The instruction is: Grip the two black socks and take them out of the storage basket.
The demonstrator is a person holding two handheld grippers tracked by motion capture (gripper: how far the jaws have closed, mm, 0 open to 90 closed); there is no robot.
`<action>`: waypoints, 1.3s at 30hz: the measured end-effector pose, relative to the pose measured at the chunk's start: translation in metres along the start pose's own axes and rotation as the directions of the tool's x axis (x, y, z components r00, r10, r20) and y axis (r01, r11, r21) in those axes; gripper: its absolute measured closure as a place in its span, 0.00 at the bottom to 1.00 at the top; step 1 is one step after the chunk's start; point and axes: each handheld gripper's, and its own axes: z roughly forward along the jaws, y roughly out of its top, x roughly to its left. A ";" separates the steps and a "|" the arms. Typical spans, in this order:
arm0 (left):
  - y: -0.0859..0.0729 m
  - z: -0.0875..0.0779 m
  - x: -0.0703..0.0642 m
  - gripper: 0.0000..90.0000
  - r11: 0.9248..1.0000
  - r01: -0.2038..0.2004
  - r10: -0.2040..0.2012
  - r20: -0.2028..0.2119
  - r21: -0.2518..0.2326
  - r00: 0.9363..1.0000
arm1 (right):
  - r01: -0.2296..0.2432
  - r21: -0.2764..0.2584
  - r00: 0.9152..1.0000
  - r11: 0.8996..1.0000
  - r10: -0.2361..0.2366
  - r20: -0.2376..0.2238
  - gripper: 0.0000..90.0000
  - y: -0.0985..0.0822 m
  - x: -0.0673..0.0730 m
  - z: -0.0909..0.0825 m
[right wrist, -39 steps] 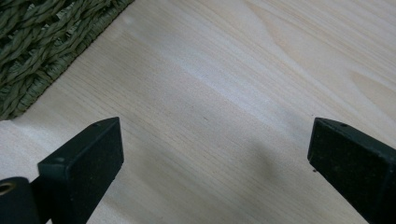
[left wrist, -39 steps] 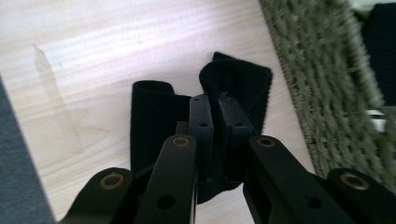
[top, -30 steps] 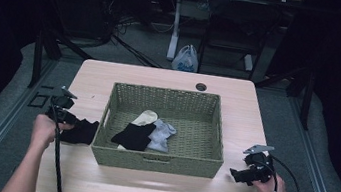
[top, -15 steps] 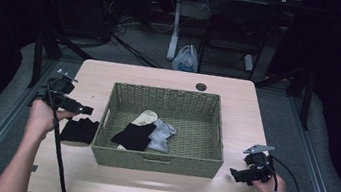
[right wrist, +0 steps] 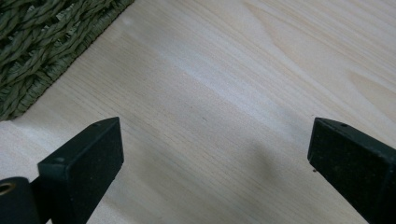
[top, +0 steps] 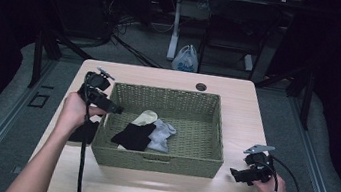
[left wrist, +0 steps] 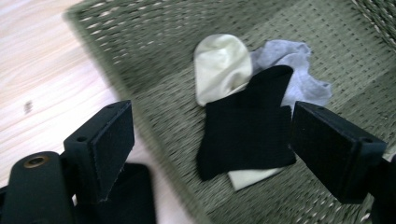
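L gripper (top: 115, 109), black two-jaw tool w/ trailing cable, is held up over the left rim of the olive-green woven rectangular basket (top: 156, 162), tips pointing in toward the basket; its jaws have just been opening and stand wide apart w/ nothing between them. In the left gripper view the two black pads frame the basket's contents from above. Right under that hand, on the light wooden tabletop (top: 239, 98) just outside the basket's left wall, lies a black sock (top: 83, 132), partly hidden by the forearm in the high view; its dark edge also shows at the bottom of the left gripper view, touching or nearly touching the basket wall, can't tell which. Inside the basket, left-centre on the floor, a small pile: another black sock (left wrist: 245, 133) on top, a cream sock (left wrist: 219, 65) sticking out above and below it, and a pale grey sock (left wrist: 299, 70) bunched just beside, overlapped by the black one. R gripper (top: 237, 175), same type w/ grey three-cornered plate on top, rests low on the tabletop near the basket's front right corner, well apart from the socks; jaws spread wide, empty, over bare wood w/ the basket corner at upper left of the right gripper view.
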 end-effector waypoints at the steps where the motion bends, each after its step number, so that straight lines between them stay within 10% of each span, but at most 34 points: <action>1: 0.002 0.002 -0.002 0.16 1.000 -0.006 0.006 0.002 0.003 1.000 | -0.001 -0.001 1.000 1.000 0.001 -0.003 0.03 0.000 0.000 0.000; 16: 0.016 0.050 -0.027 0.17 0.995 -0.062 0.058 0.049 0.084 0.997 | -0.004 -0.009 1.000 1.000 0.004 0.000 0.03 0.000 0.000 -0.001; 39: 0.015 0.115 -0.047 0.23 0.963 -0.106 0.086 0.090 0.249 0.992 | -0.006 -0.005 1.000 1.000 0.006 0.004 0.03 0.000 -0.001 -0.001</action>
